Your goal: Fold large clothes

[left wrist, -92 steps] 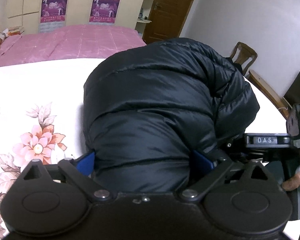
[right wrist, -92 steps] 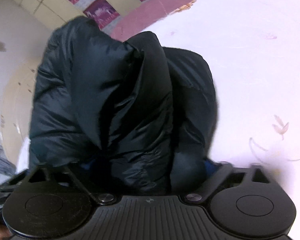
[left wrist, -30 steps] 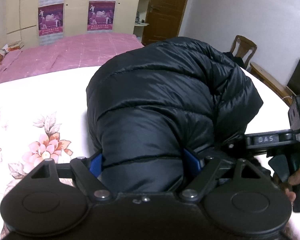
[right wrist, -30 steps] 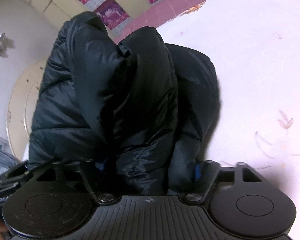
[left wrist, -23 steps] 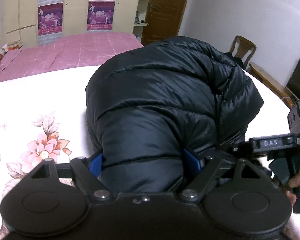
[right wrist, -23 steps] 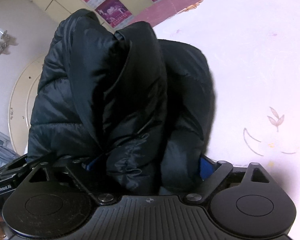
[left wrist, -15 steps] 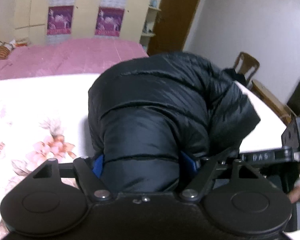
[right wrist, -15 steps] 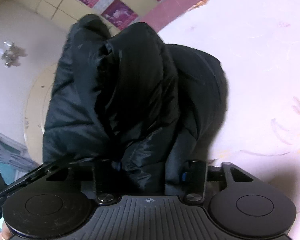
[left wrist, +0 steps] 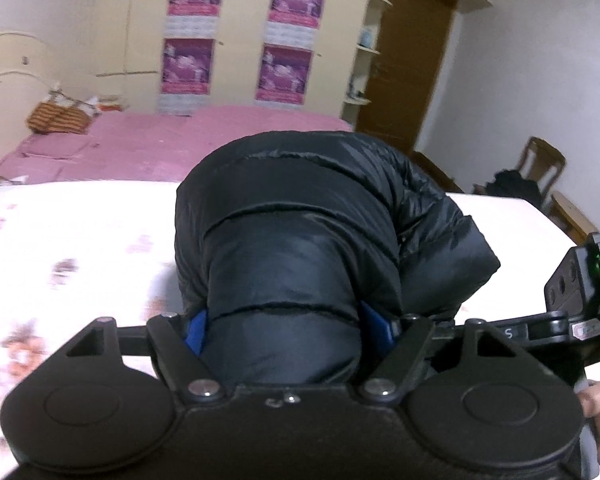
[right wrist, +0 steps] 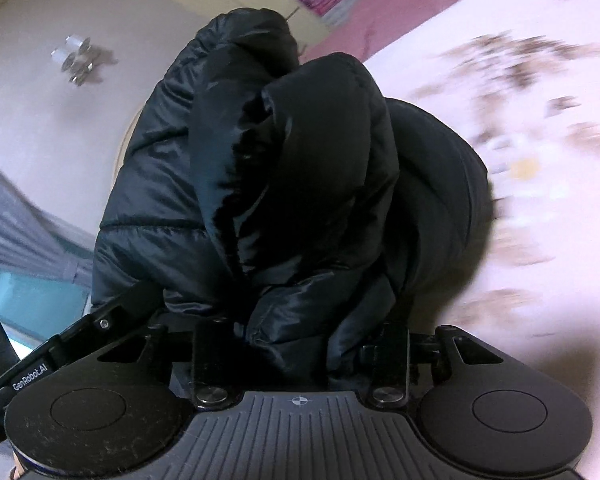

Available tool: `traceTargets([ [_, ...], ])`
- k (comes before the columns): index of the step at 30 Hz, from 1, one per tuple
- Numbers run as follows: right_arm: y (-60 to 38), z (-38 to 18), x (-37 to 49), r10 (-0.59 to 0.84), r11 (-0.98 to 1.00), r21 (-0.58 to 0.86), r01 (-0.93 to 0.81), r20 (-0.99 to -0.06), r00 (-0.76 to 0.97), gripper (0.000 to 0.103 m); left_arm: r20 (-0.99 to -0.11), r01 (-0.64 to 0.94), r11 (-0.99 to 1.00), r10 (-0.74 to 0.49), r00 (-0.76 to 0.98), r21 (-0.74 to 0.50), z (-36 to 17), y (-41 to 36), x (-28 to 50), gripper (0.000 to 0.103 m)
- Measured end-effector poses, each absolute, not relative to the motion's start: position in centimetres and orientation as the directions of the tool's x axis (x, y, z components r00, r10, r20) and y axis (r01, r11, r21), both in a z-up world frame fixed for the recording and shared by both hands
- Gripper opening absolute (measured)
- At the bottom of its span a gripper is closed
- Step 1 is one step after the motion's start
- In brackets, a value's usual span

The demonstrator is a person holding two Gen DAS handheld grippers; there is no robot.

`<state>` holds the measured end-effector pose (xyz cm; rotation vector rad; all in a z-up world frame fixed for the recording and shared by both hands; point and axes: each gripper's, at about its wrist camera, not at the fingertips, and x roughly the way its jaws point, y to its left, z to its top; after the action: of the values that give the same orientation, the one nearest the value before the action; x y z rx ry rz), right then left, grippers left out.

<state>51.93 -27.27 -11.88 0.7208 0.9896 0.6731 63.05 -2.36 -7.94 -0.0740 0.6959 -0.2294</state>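
The left gripper (left wrist: 286,326) is clamped on a thick roll of the black puffer jacket (left wrist: 320,216), its blue pads (left wrist: 194,330) pressed into the padding on both sides with the jaws only part-way closed by the bulk; the right gripper (right wrist: 300,344) has drawn its fingers in much tighter than a second ago, when a blue pad stood wide at the side — now the links stand nearly parallel and pinch a bunched fold of the same jacket (right wrist: 284,184); so both tongs hold cloth and neither is free. Outward from the grip, the jacket rears up as a doubled hump between the two tools, and compared with a moment ago it sits higher, with more wall and wardrobe behind it and the floral sheet (left wrist: 68,248) blurred — the bundle is being lifted and swung off the white bed; this reads as the carry-over of a fold, the near half about to be laid across the far half; the pink bedspread (left wrist: 172,148) lies well beyond.
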Motion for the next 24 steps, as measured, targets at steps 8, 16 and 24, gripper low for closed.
traceTargets([
  [8,-13.6,-11.0,52.7,0.779,0.586,0.786,-0.194,-0.481,0.402,0.043,-0.601,0.179,0.973,-0.229,0.766,-0.143,-7.1,9.6,62.4,0.073],
  [16,-1.6,-11.8,51.9,0.757,0.623,0.756,-0.202,-0.517,0.4,0.043,-0.628,0.135,0.977,-0.21,0.749,-0.166,-9.2,21.2,62.4,0.073],
  [24,-2.2,-16.1,54.4,0.619,0.721,0.692,-0.042,-0.615,0.489,0.083,-0.655,0.169,0.982,-0.186,0.733,-0.09,-12.8,22.0,63.7,0.075],
])
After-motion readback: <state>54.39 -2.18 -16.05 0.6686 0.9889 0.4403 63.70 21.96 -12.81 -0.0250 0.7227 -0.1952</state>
